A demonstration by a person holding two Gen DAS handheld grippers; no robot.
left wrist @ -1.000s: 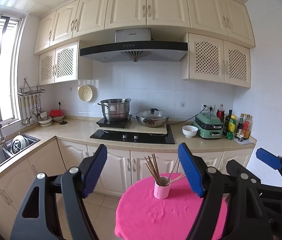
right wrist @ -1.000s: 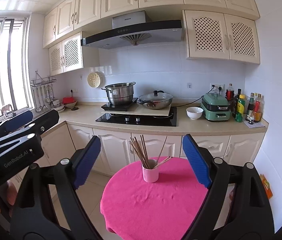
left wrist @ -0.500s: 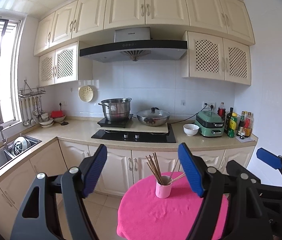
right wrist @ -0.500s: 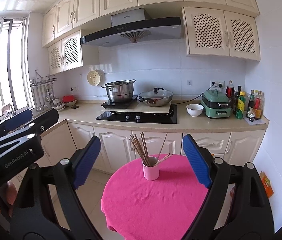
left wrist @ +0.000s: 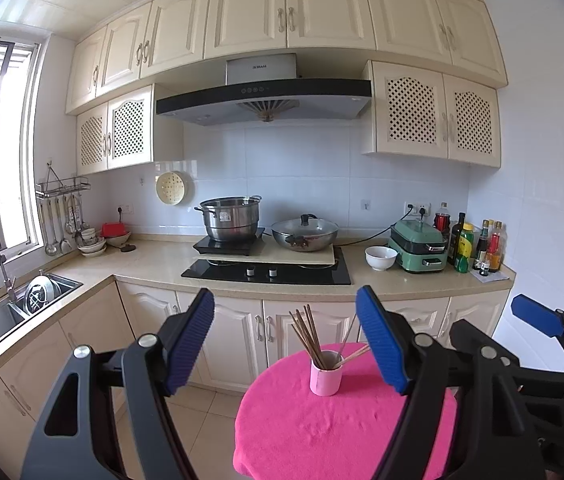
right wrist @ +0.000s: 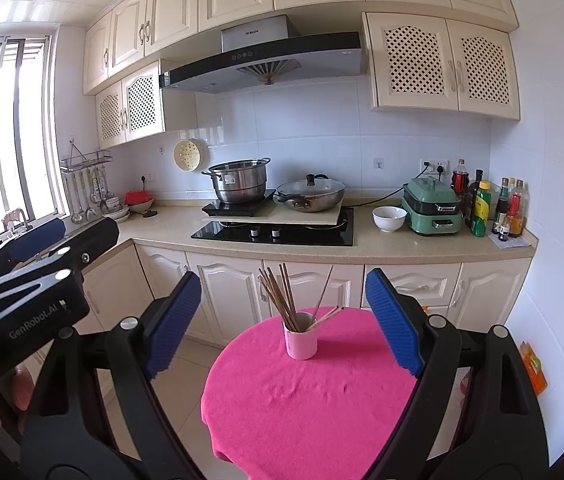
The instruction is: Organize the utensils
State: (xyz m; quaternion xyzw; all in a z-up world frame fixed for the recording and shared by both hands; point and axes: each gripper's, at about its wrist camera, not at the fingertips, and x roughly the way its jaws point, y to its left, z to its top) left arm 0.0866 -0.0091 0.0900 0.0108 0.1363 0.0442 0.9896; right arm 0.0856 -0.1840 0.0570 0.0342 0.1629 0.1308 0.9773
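A pink cup [left wrist: 325,378] [right wrist: 301,337] stands upright on a round table with a pink cloth [left wrist: 321,432] [right wrist: 301,408]. Several wooden chopsticks [left wrist: 307,334] [right wrist: 280,296] stand in the cup, and some lean out to the right. My left gripper [left wrist: 285,344] is open and empty, held above and short of the table. My right gripper [right wrist: 282,320] is open and empty, also short of the cup. Each gripper shows at the edge of the other's view: the right one [left wrist: 537,320] and the left one [right wrist: 38,236].
A kitchen counter [left wrist: 162,256] runs behind the table with a hob, a steel pot [left wrist: 232,220], a lidded pan [left wrist: 305,233], a white bowl [left wrist: 380,258], a green cooker [left wrist: 419,248] and bottles [left wrist: 477,246]. A sink [left wrist: 10,308] is at the left. Tiled floor lies left of the table.
Both views have shifted slightly: the cup and table sit a little lower and further right in the left view. Both grippers stay open and empty.
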